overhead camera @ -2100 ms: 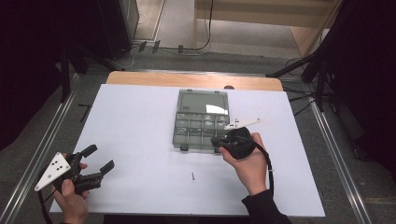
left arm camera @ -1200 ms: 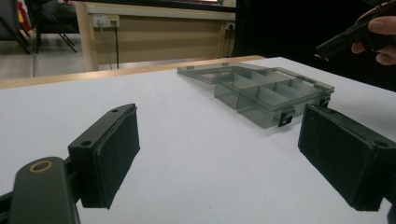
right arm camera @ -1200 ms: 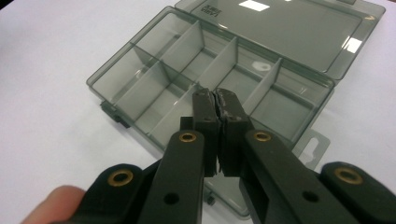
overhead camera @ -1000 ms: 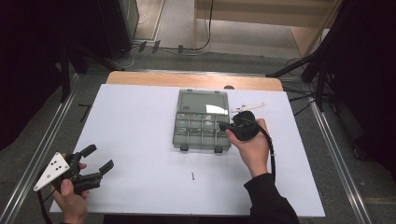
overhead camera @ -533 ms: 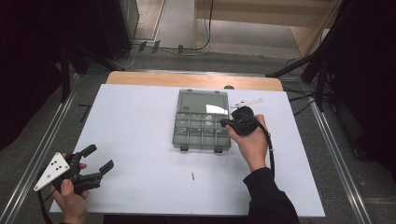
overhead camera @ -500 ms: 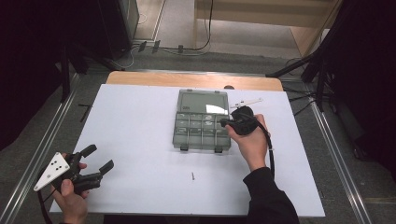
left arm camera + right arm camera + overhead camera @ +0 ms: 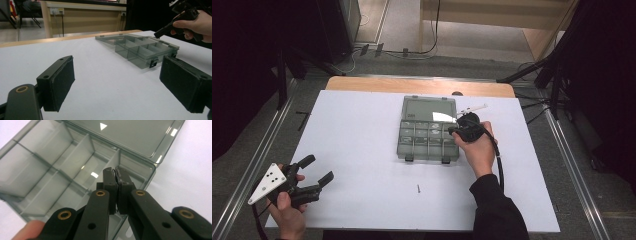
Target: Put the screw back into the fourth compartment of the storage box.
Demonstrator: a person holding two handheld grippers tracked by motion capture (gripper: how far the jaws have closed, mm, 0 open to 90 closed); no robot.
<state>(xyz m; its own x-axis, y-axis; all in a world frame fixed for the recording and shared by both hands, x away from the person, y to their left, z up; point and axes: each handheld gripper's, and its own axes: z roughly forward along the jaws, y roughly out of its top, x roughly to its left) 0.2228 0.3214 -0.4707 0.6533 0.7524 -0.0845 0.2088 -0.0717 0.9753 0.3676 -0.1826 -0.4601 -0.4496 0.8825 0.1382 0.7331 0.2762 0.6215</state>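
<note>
box (image 7: 428, 129), a smoky clear organiser with its lid flat open, lies just under and ahead of the right gripper (image 7: 115, 173), whose jaws are pressed together over a compartment at the box's end nearest that hand. something thin and pale may be pinched at the tips, but i cannot tell what, or whether it is a thing at all. the compartments look empty. a small screw (image 7: 418, 188) lies on the white desk (image 7: 362, 125) well back from these jaws, toward the person, apart from the box

the step in hand looks like placing a small part into a cell. to do it well, i would bring the closed tips low inside one cell, clear of the dividers, before easing them apart, so whatever is held drops short and does not bounce into a neighbour. keep the tips off the thin walls; a nudge could slide the light box across the desk

the left gripper (image 7: 307, 182) rests far off at the desk's near corner, jaws wide apart with nothing between them, the box well ahead of it. it could steady the box if it shifts
</note>
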